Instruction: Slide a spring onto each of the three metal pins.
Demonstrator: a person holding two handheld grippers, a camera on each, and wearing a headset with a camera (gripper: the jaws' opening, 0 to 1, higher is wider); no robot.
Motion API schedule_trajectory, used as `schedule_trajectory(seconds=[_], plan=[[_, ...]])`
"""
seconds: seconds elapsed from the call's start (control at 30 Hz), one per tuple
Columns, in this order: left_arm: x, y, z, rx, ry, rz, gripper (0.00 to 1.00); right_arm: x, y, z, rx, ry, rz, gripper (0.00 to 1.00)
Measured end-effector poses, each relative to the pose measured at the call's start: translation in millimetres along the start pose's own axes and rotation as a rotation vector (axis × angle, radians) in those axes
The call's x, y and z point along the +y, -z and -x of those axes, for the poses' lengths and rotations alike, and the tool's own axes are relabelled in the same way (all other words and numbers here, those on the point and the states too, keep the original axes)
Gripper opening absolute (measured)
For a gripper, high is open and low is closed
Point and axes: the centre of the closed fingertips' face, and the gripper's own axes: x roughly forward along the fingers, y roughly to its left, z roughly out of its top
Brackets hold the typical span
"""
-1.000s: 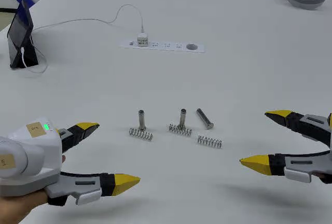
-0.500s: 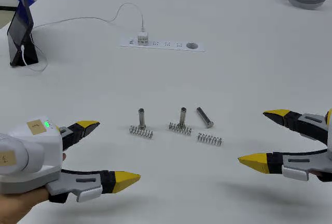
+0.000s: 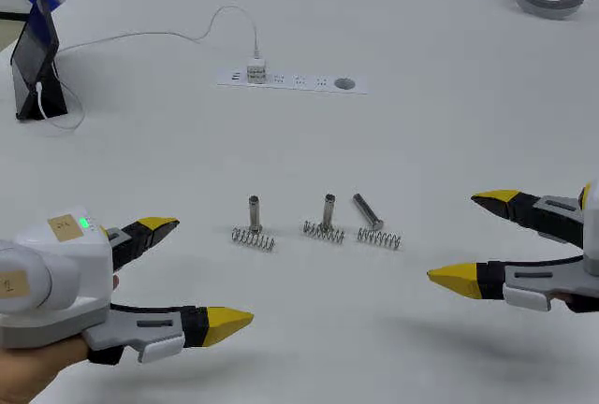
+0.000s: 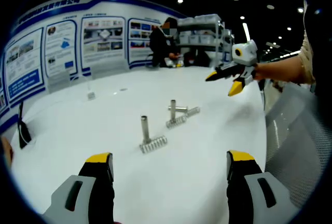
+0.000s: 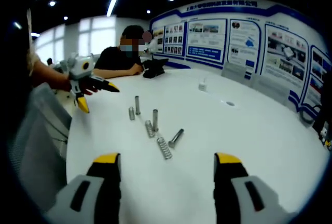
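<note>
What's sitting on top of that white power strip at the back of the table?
A white charger plug stands in the power strip, and its white cable loops up and trails off to the left. The plug's prongs are hidden inside the socket.

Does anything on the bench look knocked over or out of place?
Yes: the rightmost pin lies on its side, while the left pin and middle pin stand upright. Nothing else stands out.

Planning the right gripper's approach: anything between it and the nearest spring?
Nothing. In the head view, the table between the right gripper and the rightmost spring is bare; the right gripper view agrees.
</note>
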Motion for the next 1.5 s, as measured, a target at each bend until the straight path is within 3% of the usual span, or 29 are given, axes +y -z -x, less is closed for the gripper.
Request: schedule_trajectory(seconds=[0.27, 0.7, 1.0, 1.5], plan=[[0.1, -0.6, 0.5, -0.003, 0.000, 0.003, 0.91, -10.7, -7.4, -11.3, 0.042, 0.016, 0.015, 0.65], [-0.7, 1.6, -0.6, 0.007, 0.001, 0.006, 0.90, -28.8, -18.0, -43.6, 0.115, 0.044, -0.001, 0.49], [-1.8, 1.1, -2.4, 0.008, 0.003, 0.009, 0.90, -33.2, -22.7, -68.7, 0.157, 0.054, -0.014, 0.41], [-3.5, 1.9, -3.7, 0.010, 0.003, 0.013, 0.89, -34.6, -15.9, -107.7, 0.252, 0.076, -0.043, 0.27]])
